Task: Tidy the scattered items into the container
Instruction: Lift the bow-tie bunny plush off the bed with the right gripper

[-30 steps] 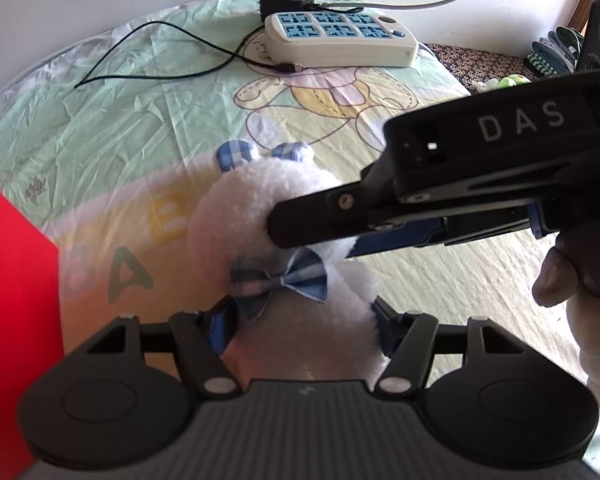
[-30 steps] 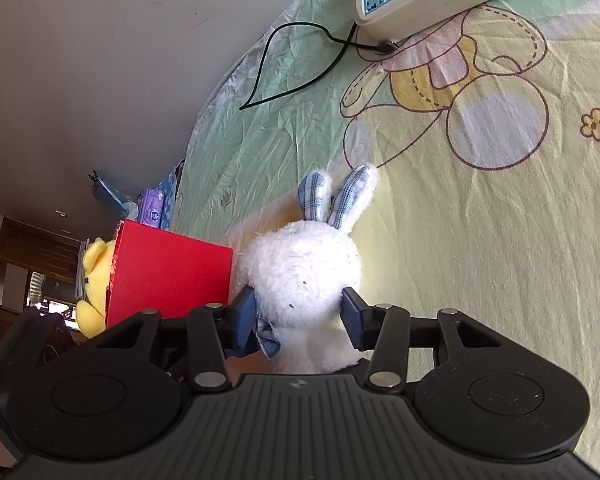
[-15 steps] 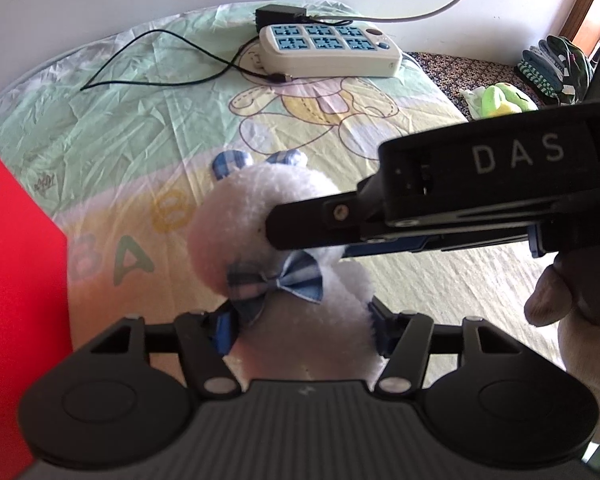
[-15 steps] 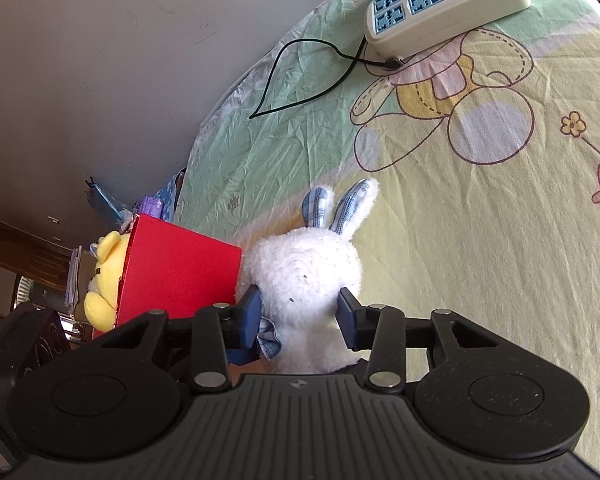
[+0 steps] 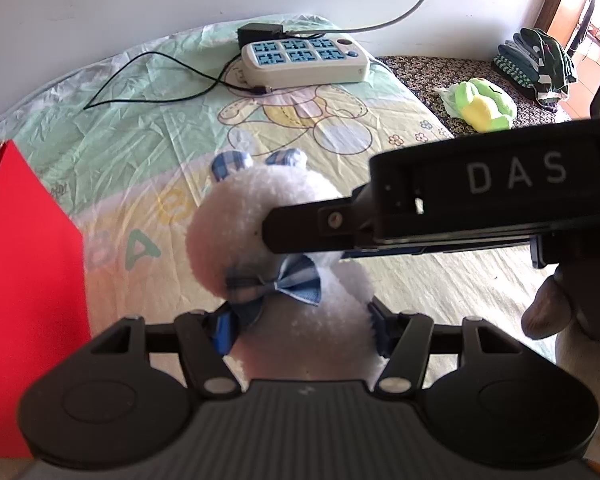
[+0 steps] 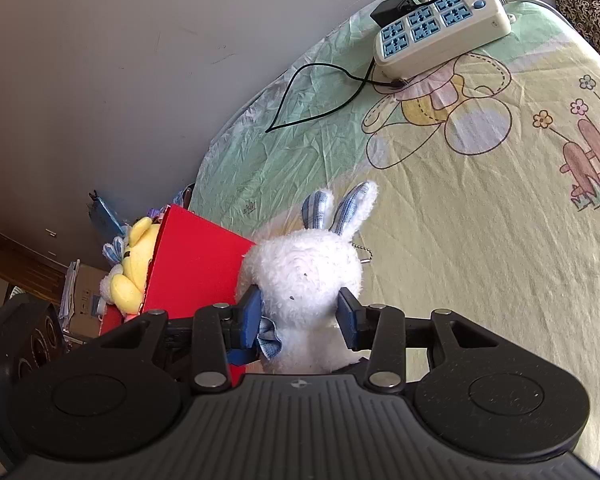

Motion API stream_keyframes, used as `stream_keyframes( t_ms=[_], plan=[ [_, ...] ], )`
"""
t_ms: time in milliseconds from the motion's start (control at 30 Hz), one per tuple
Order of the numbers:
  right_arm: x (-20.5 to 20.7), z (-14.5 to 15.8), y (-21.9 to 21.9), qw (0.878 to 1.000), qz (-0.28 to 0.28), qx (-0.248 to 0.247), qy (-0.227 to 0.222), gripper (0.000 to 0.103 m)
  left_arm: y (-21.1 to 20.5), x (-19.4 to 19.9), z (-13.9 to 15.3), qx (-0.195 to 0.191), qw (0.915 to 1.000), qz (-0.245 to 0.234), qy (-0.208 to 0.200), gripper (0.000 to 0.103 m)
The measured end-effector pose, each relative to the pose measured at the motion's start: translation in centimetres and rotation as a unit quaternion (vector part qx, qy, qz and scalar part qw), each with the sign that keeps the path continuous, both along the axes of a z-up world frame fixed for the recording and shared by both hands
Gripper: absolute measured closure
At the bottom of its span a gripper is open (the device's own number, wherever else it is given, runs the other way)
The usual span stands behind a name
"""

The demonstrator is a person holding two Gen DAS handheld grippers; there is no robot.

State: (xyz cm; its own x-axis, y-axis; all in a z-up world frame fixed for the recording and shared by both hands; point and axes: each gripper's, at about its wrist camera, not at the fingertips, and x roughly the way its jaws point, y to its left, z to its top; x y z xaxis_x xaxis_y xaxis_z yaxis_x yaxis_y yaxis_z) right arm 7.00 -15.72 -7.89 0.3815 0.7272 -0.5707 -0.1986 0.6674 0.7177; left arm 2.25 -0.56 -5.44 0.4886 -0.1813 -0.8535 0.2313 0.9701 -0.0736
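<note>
A red box [image 5: 24, 288] stands at the far left on a bed covered by a pastel cartoon sheet [image 5: 132, 132]; this box is the landmark for everything else. A yellow plush [image 6: 138, 264] sits inside the box, leaning over its far rim. Just right of the box is a white plush bunny [image 5: 268, 240] with blue checked ears and a blue checked bow tie. Both claws are clenched on it. The left gripper [image 5: 296, 326] squeezes the bunny's body below the bow tie, with its blue pads pressed into the fur on each side. The right gripper [image 6: 298, 314] clamps the bunny's head from the right side, with its blue pads sunk into the fluff; in the left wrist view its black body crosses in front of the bunny's face. A hand [image 5: 560, 300] grips that tool at the right edge. Whether the bunny touches the sheet cannot be told. Beyond the bunny, farther from the box and near the wall, lies a cream power strip [image 5: 304, 60] with blue sockets, a black adapter plugged in and a thin black cable [image 5: 148, 80] looping back toward the box side. Far right of the box, off the sheet, a green and yellow plush [image 5: 482, 106] lies on a dark patterned cover.
</note>
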Motion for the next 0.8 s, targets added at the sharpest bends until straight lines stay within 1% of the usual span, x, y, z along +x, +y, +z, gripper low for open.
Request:
stream_keyframes(
  t_ms=[167,333,667,800],
  plan=[
    [-1.6,0.9,0.8,1.0,0.003,-0.01,-0.019,0.06,0.6,-1.2,0.9,0.004,1.0,-0.004,-0.006,0.041],
    [-2.8,1.6,1.5,1.0,-0.004,-0.016,-0.027,0.06,1.3,-2.2,1.5,-0.004,0.9998,-0.013,-0.012,0.041],
    [-6.1,3.1,2.9,0.998,-0.052,-0.021,-0.035,0.06,3.0,-4.5,3.2,-0.013,0.9971,-0.067,-0.033,0.041],
    [-7.5,4.0,3.5,0.996,-0.074,-0.022,-0.043,0.06,4.0,-5.2,4.3,-0.026,0.9947,-0.088,-0.045,0.041]
  ],
)
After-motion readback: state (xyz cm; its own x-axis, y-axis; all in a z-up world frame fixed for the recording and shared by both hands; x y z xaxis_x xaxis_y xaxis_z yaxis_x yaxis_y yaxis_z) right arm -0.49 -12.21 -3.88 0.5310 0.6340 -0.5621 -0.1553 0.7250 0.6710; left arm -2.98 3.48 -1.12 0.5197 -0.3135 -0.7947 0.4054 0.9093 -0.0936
